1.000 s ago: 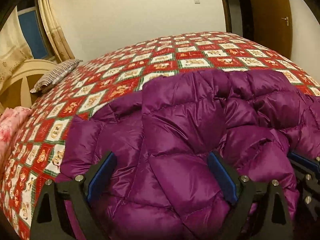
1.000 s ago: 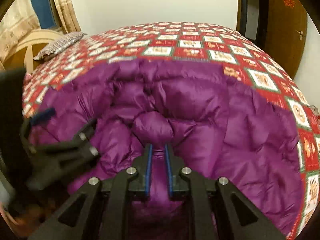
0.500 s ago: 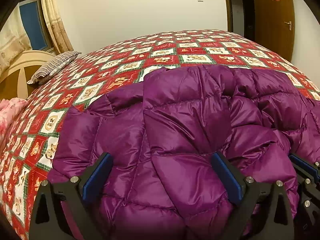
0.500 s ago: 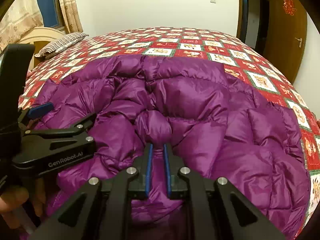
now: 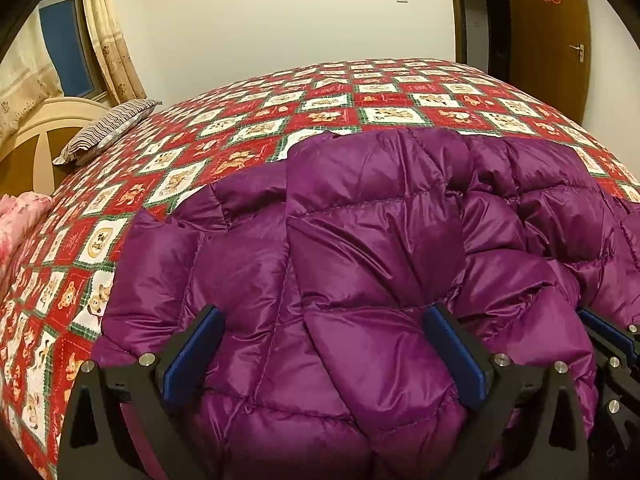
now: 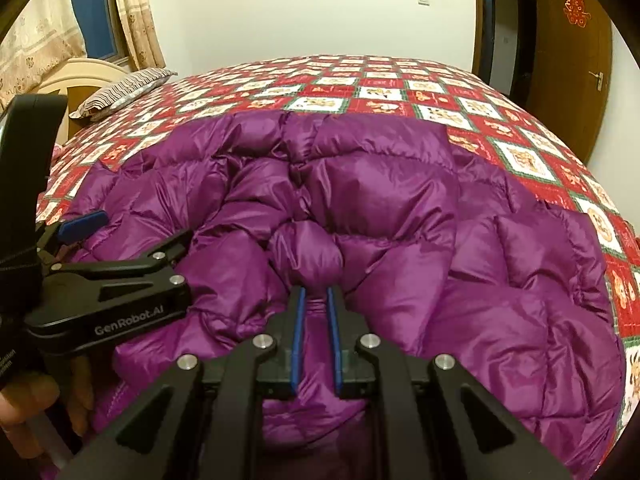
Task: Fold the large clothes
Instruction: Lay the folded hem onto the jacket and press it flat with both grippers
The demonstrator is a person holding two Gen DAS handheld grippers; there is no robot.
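Observation:
A large purple quilted down jacket [image 5: 372, 248] lies spread on the bed; it also fills the right wrist view [image 6: 400, 208]. My left gripper [image 5: 324, 320] is open, its blue-padded fingers wide apart over the jacket's near part. It also shows at the left of the right wrist view [image 6: 132, 236]. My right gripper [image 6: 316, 292] is shut on a bunched fold of the purple jacket [image 6: 308, 256] near the jacket's front edge. Its fingers [image 5: 600, 328] show at the right edge of the left wrist view.
The bed has a red, white and green patterned cover [image 5: 360, 100]. A striped pillow [image 5: 108, 128] lies at the far left by a cream headboard [image 5: 40, 120]. Pink fabric [image 5: 20, 216] lies at the left edge. A brown door [image 6: 576, 52] stands at the right.
Both views have drawn back and risen slightly, showing more bed cover beyond the jacket. The right gripper stays shut on the fold; the left stays open.

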